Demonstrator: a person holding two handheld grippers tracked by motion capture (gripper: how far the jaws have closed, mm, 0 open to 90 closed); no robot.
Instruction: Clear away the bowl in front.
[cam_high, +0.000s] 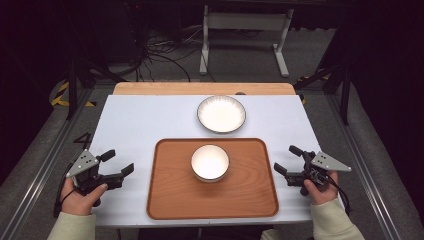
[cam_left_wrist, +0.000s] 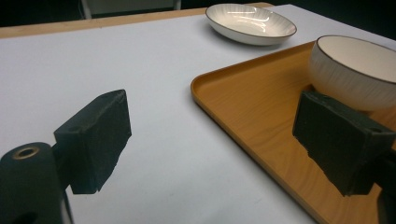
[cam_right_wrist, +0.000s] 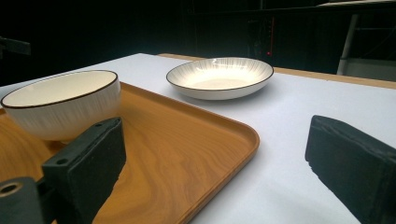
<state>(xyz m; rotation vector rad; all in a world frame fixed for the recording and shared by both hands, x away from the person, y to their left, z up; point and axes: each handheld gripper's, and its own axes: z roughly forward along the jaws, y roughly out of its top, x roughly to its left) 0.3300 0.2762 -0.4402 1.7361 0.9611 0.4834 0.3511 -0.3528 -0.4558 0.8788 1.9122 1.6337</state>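
Observation:
A wooden tray (cam_high: 170, 190) lies on the white table (cam_high: 135, 120) near its front edge, with a white ribbed bowl (cam_high: 210, 161) standing upright at the tray's middle. Behind the tray a shallow white plate (cam_high: 221, 113) with a dark rim rests on the table. My left gripper (cam_high: 118, 161) is open and holds nothing, left of the tray and close above the table. My right gripper (cam_high: 285, 158) is open too, just off the tray's right edge. In the left gripper view the tray (cam_left_wrist: 252, 107), bowl (cam_left_wrist: 357, 70) and plate (cam_left_wrist: 251, 22) lie ahead. The right gripper view has the bowl (cam_right_wrist: 63, 102) and plate (cam_right_wrist: 220, 77).
A wooden strip (cam_high: 200, 88) runs along the table's far edge. Beyond it stand a white stand frame (cam_high: 245, 22) and loose cables (cam_high: 160, 55) on the floor. Metal rails (cam_high: 45, 165) flank the table on both sides.

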